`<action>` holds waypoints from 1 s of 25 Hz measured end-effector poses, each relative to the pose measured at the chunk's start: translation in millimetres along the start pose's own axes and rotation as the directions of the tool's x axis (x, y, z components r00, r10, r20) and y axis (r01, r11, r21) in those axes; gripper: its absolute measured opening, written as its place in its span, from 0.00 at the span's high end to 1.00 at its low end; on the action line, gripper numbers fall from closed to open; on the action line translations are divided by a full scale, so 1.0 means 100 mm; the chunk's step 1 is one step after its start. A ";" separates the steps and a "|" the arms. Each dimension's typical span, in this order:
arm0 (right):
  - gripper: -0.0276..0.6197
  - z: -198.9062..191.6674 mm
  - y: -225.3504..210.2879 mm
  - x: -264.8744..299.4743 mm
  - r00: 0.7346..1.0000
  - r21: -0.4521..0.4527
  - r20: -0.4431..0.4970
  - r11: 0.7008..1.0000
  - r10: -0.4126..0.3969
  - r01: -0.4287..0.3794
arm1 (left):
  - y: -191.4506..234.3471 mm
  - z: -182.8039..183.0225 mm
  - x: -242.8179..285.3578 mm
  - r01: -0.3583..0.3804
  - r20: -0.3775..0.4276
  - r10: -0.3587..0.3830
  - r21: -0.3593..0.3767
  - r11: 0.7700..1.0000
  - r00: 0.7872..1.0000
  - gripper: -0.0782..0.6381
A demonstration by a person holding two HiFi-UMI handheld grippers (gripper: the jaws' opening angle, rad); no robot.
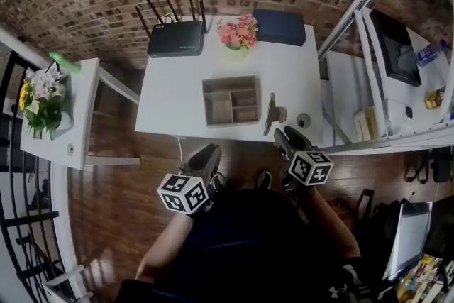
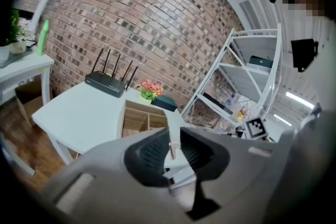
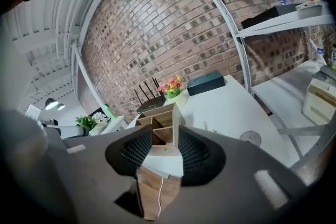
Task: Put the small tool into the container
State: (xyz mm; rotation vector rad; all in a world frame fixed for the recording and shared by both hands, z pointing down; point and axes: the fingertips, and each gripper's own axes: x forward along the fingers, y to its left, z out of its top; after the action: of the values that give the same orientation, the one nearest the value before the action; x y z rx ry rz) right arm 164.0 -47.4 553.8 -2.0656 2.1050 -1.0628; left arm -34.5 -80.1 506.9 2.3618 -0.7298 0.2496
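Observation:
A wooden container [image 1: 230, 101] with several open compartments stands in the middle of the white table [image 1: 170, 96]. To its right lies a slim dark tool [image 1: 270, 113], near the table's front edge. My right gripper [image 1: 286, 135] hovers just in front of that tool, off the table's edge. In the right gripper view the right gripper [image 3: 165, 147] is open with nothing between its pads, and the container [image 3: 163, 120] shows beyond the gap. My left gripper [image 1: 206, 152] hangs below the front edge. In the left gripper view the left gripper [image 2: 175, 147] shows a narrow gap and holds nothing.
A black router [image 1: 175, 37], a pot of pink flowers [image 1: 237, 32] and a dark box [image 1: 279, 26] line the table's back. A small round disc [image 1: 303, 120] lies at the front right corner. A white shelving rack [image 1: 369, 46] stands right, a side table with plants [image 1: 50, 117] left.

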 end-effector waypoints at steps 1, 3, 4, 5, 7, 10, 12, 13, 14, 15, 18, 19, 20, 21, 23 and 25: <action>0.70 0.03 -0.08 0.04 1.000 -0.009 -0.007 1.000 -0.004 0.004 | 0.00 0.03 0.02 -0.008 0.006 0.008 0.004 1.000 1.000 0.80; 0.67 0.05 -0.25 0.12 0.999 -0.031 -0.029 0.999 -0.018 0.017 | 0.00 0.07 0.05 -0.024 0.018 0.024 0.008 1.000 1.000 0.79; 0.66 0.05 -0.34 0.16 0.999 -0.038 -0.043 0.999 -0.026 0.024 | 0.00 0.08 0.07 -0.030 0.021 0.030 0.007 1.000 0.999 0.79; 0.65 0.04 -0.43 0.21 0.998 -0.041 -0.058 0.999 -0.033 0.031 | -0.01 0.08 0.08 -0.035 0.021 0.035 0.006 0.999 0.999 0.78; 0.62 0.01 -0.61 0.32 0.995 -0.033 -0.094 0.999 -0.044 0.041 | -0.02 0.06 0.11 -0.042 0.015 0.042 0.005 0.999 0.999 0.76; 0.59 -0.10 -0.84 0.49 0.985 -0.004 -0.162 0.998 -0.058 0.059 | -0.01 0.04 0.12 -0.060 0.018 0.060 -0.005 0.998 0.998 0.75; 0.59 -0.22 -0.99 0.60 0.975 0.019 -0.213 0.997 -0.063 0.068 | 0.03 0.04 0.10 -0.078 0.027 0.079 -0.019 0.997 0.997 0.74; 0.59 -0.29 -1.05 0.66 0.970 0.029 -0.236 0.997 -0.060 0.069 | 0.05 0.04 0.08 -0.087 0.031 0.088 -0.026 0.996 0.996 0.74; 0.59 -0.35 -1.11 0.72 0.965 0.035 -0.256 0.997 -0.059 0.071 | 0.07 0.04 0.07 -0.096 0.035 0.097 -0.032 0.995 0.995 0.74; 0.59 -0.39 -1.16 0.77 0.960 0.036 -0.273 0.997 -0.061 0.073 | 0.08 0.03 0.05 -0.104 0.039 0.105 -0.038 0.994 0.994 0.74; 0.59 -0.44 -1.26 0.88 0.950 0.030 -0.306 0.996 -0.065 0.078 | 0.12 0.02 0.01 -0.124 0.047 0.126 -0.055 0.991 0.991 0.74; 0.59 -0.45 -1.28 0.91 0.947 0.029 -0.314 0.997 -0.065 0.078 | 0.13 0.01 0.00 -0.131 0.047 0.134 -0.060 0.990 0.990 0.74; 0.59 -0.45 -1.30 0.95 0.945 0.029 -0.320 0.997 -0.064 0.077 | 0.14 0.00 -0.01 -0.138 0.048 0.141 -0.064 0.988 0.989 0.74; 0.59 -0.46 -1.31 0.98 0.943 0.028 -0.327 0.997 -0.063 0.076 | 0.15 -0.01 -0.02 -0.143 0.048 0.147 -0.068 0.987 0.988 0.74; 0.59 -0.48 -1.32 1.03 0.937 0.026 -0.345 0.997 -0.060 0.073 | 0.16 -0.02 -0.03 -0.150 0.048 0.154 -0.076 0.986 0.987 0.74; 0.60 -0.53 -1.32 1.08 0.926 0.024 -0.374 0.997 -0.055 0.069 | 0.16 -0.03 -0.04 -0.153 0.049 0.157 -0.084 0.985 0.986 0.74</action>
State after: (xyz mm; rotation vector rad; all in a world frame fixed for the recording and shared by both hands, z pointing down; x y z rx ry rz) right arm 242.6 -105.8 703.2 -2.0591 2.1587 -1.6051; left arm -46.6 -86.7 516.4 2.2467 -0.9349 0.2181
